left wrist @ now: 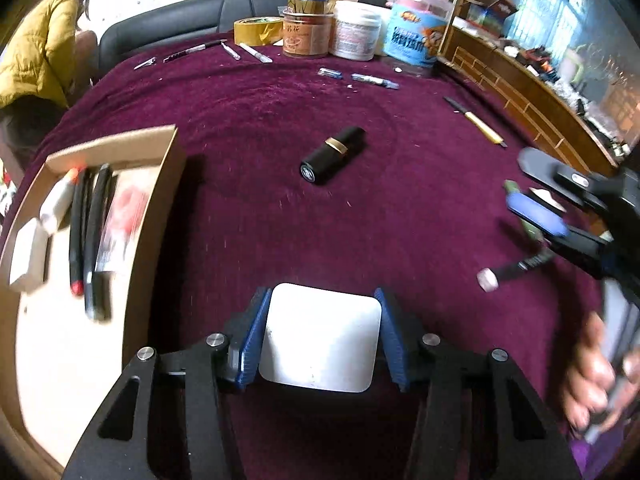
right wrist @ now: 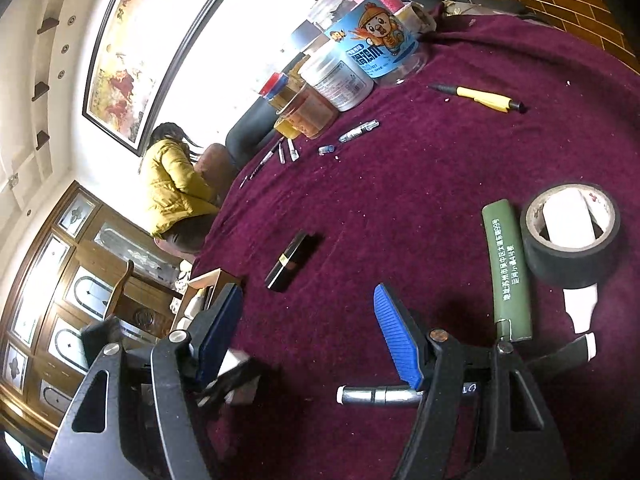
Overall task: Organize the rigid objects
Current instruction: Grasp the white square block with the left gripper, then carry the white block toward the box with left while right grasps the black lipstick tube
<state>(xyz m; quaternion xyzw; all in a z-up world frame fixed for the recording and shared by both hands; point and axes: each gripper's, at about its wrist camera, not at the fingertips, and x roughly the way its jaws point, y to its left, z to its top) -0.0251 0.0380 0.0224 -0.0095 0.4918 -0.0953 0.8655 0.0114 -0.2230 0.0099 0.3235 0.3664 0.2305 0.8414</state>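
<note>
In the left wrist view my left gripper (left wrist: pixel 322 340) is shut on a white square block (left wrist: pixel 320 336), with a blue pad against each of its sides, just above the maroon cloth (left wrist: pixel 260 232). A black lipstick tube (left wrist: pixel 332 156) lies ahead of it; the right wrist view also shows this tube (right wrist: pixel 290 262). To the left stands an open cardboard box (left wrist: pixel 120 148) holding pens and white items. My right gripper (right wrist: pixel 308 336) is open over the cloth with nothing between its pads. A black pen with a white end (right wrist: pixel 380 396) lies under its right finger.
A green tube (right wrist: pixel 508 264), a black tape roll (right wrist: pixel 572 236) and a yellow pen (right wrist: pixel 480 98) lie to the right. Jars (left wrist: pixel 416 20) and yellow tape (left wrist: pixel 258 30) crowd the far edge, with small pens near them. A person in a yellow jacket (left wrist: pixel 40 48) sits beyond the table.
</note>
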